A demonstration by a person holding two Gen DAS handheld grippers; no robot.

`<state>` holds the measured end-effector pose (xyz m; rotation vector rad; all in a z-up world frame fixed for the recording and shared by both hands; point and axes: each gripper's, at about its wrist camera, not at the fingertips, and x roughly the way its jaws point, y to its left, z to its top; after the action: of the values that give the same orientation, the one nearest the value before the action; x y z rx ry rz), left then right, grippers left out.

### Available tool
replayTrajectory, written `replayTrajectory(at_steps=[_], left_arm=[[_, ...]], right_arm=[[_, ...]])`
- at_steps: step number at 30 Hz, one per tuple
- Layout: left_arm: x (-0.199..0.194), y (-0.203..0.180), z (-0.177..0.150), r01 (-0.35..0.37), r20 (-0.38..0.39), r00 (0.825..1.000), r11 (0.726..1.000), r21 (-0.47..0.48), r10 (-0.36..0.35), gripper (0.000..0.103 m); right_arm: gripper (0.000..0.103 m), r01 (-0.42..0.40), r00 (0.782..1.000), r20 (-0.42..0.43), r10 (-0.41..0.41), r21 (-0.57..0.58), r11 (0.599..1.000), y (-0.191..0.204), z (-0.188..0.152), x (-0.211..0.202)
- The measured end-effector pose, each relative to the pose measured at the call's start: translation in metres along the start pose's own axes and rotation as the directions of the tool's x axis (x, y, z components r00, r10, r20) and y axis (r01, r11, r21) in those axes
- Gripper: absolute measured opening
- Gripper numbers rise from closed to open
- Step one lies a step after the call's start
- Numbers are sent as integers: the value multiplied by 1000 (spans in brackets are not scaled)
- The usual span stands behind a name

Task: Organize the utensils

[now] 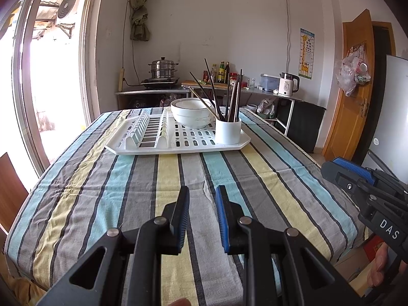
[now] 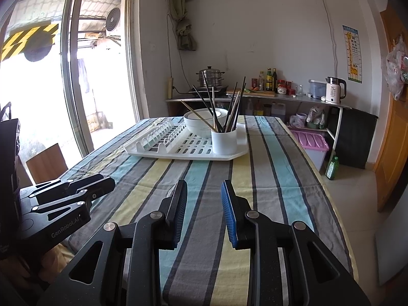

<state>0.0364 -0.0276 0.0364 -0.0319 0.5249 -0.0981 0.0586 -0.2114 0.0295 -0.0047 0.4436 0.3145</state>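
Observation:
A white dish rack tray (image 1: 127,150) (image 2: 153,154) sits at the far end of the striped table. On it stands a white cup (image 1: 228,131) (image 2: 224,140) holding several dark chopsticks (image 1: 234,97) (image 2: 229,107), with white bowls (image 1: 191,113) (image 2: 201,119) behind it. My left gripper (image 1: 202,191) is open and empty above the near part of the table, well short of the tray. My right gripper (image 2: 204,185) is open and empty too. Each gripper shows at the edge of the other's view: the right one (image 1: 357,176), the left one (image 2: 76,186).
The striped tablecloth (image 1: 178,191) (image 2: 255,178) covers the table. A counter at the back holds a steamer pot (image 1: 163,68), bottles (image 2: 270,79) and a kettle (image 1: 288,84). A glass door is on the left, a purple bin (image 2: 311,142) and a green bottle (image 2: 332,167) on the floor at right.

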Motion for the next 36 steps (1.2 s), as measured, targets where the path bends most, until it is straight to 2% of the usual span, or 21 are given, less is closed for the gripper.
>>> replayTrajectory(at_steps=[36], left_arm=[[-2, 0, -1, -3, 7, 1000, 1000, 3, 3, 22]], right_arm=[[28, -9, 1000, -5, 9, -1, 1000, 2, 0, 0]])
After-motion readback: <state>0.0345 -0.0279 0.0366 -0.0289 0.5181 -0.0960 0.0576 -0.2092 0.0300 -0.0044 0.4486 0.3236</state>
